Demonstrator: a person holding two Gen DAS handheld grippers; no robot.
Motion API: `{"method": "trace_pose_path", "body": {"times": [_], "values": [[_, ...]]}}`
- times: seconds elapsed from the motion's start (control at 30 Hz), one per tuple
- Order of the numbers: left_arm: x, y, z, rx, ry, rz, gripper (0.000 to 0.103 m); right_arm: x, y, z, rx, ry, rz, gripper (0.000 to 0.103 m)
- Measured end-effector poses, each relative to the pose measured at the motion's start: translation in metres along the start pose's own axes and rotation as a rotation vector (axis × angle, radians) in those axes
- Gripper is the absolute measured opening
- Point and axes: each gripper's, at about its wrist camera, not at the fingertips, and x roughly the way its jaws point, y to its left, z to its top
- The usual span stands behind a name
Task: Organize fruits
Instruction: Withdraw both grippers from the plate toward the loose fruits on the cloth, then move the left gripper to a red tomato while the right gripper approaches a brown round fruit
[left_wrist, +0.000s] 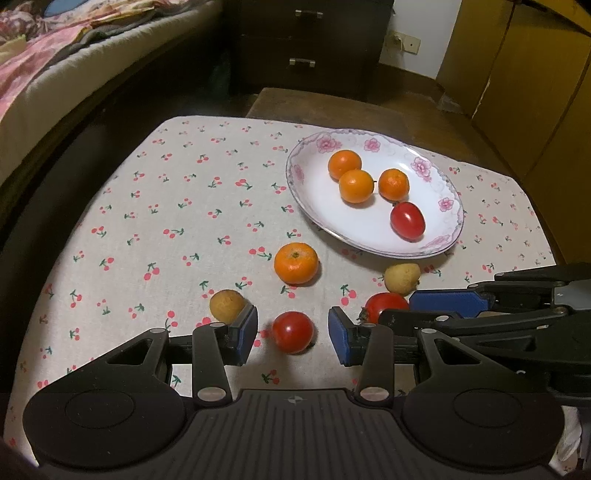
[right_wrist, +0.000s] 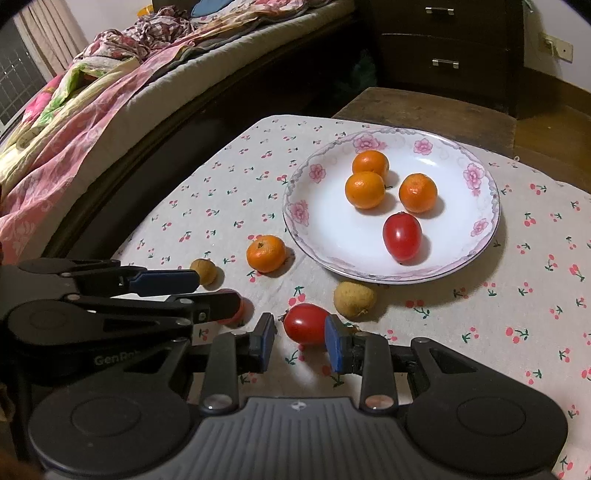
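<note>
Low in both frames, the spread left gripper (left_wrist: 293, 334) brackets one round red tomato (left_wrist: 292, 331) and the right gripper (right_wrist: 300, 341) stands apart around another oval red tomato (right_wrist: 307, 324), neither pinched yet; next, I judge, they close and lift to the white flowered plate (right_wrist: 480, 236).

In the right wrist view, the left gripper's (right_wrist: 218, 293) lower finger covers most of a red tomato (right_wrist: 240, 308) at centre left. In the left wrist view, the right gripper (left_wrist: 397, 312) hides part of another tomato (left_wrist: 384, 304) at lower right. The bed (left_wrist: 55, 55) is cut off at upper left.
</note>
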Motion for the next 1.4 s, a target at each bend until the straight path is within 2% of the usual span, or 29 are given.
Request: {"method": "trace_pose_path", "body": {"times": [0.7, 1.17, 1.4], "values": [[0.003, 0.01, -0.007, 0.011, 0.039, 0.012, 0.054, 0.015, 0.003, 0.004, -0.013, 0.004, 0.006, 0.035], [0.002, 0.005, -0.007, 0.039, 0.033, -0.005, 0.055, -0.008, -0.011, 0.003, 0.024, -0.024, -0.001, 0.034], [0.004, 0.002, -0.008, 0.049, 0.038, -0.016, 0.055, -0.007, -0.019, -0.004, 0.035, -0.002, -0.018, 0.034]]}}
